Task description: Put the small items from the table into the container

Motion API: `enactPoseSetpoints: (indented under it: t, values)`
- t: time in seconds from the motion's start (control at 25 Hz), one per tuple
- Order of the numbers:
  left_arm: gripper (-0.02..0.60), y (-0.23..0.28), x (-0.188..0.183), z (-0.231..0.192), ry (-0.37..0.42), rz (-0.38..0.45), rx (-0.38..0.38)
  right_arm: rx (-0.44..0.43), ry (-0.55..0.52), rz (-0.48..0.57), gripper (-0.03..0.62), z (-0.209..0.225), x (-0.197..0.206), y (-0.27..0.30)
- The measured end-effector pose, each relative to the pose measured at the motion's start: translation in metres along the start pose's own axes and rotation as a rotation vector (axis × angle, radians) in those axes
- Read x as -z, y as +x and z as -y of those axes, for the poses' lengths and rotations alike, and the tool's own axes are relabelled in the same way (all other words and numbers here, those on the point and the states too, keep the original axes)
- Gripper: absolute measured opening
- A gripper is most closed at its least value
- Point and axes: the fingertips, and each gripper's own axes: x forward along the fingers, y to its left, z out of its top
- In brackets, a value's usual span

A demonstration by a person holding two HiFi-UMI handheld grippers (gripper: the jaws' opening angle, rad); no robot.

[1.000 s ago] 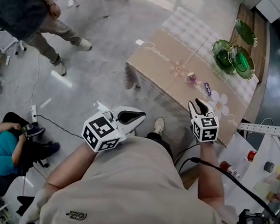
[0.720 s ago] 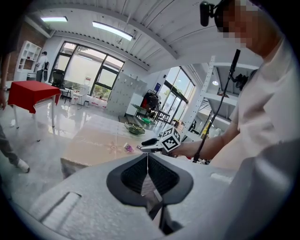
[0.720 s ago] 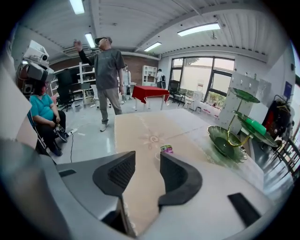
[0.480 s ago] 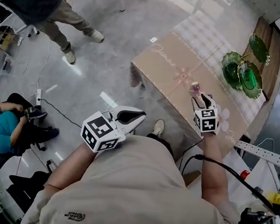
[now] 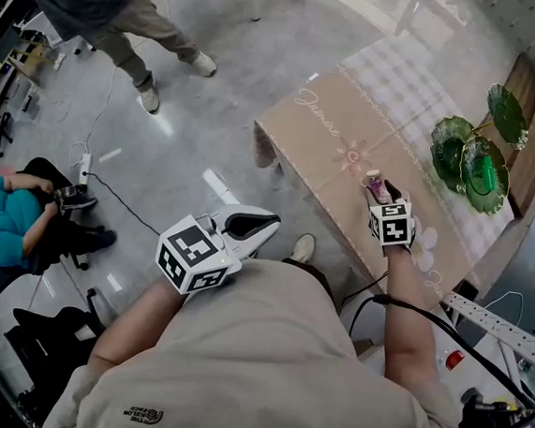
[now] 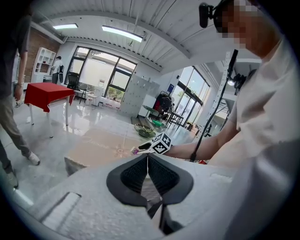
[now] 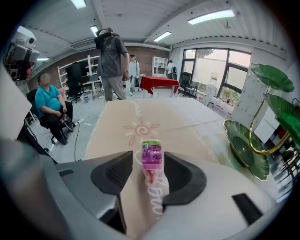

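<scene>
A small purple bottle with a green cap (image 7: 151,156) stands upright on the tan tablecloth of the low table (image 5: 332,135). It also shows in the head view as the purple bottle (image 5: 375,183). My right gripper (image 7: 149,165) is lowered around it, and its jaws are opening with the bottle between them, a gap showing on the left side. From above, the right gripper (image 5: 383,188) sits over the table's near half. My left gripper (image 5: 271,222) hangs shut off the table, close to my body; in its own view the left gripper (image 6: 147,157) holds nothing.
A green leaf-shaped tiered dish (image 5: 471,153) stands at the table's far right, seen as the green dish (image 7: 243,140) beside my right gripper. A standing person (image 5: 127,7) and a seated person in teal (image 5: 3,221) are on the floor to the left, with cables.
My right gripper has moved forward and down over the table until the purple bottle stands between its jaws, which have spread wider. The left gripper has shifted only slightly.
</scene>
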Motion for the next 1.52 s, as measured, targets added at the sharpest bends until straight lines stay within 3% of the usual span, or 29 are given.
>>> enactPoseSetpoints:
  t: [0.4,0.48,0.8,1.24,1.52]
  values:
    - [0.009,0.02,-0.007,0.005,-0.007,-0.017,-0.04,-0.045,-0.012,-0.043,0.201,0.007,0.012,0.025]
    - [0.009,0.025,-0.009,0.007,-0.001,-0.021,-0.04,-0.049,-0.017,-0.039,0.169,0.007,0.012,0.025]
    - [0.009,0.049,-0.02,0.015,0.024,-0.028,-0.013,-0.074,-0.019,-0.005,0.163,0.012,0.004,0.012]
    - [0.009,0.082,-0.03,0.037,0.066,-0.04,0.072,-0.1,-0.003,0.037,0.161,0.02,-0.02,-0.058]
    - [0.009,0.105,-0.04,0.054,0.096,-0.042,0.142,-0.09,0.016,0.098,0.16,0.047,-0.047,-0.128]
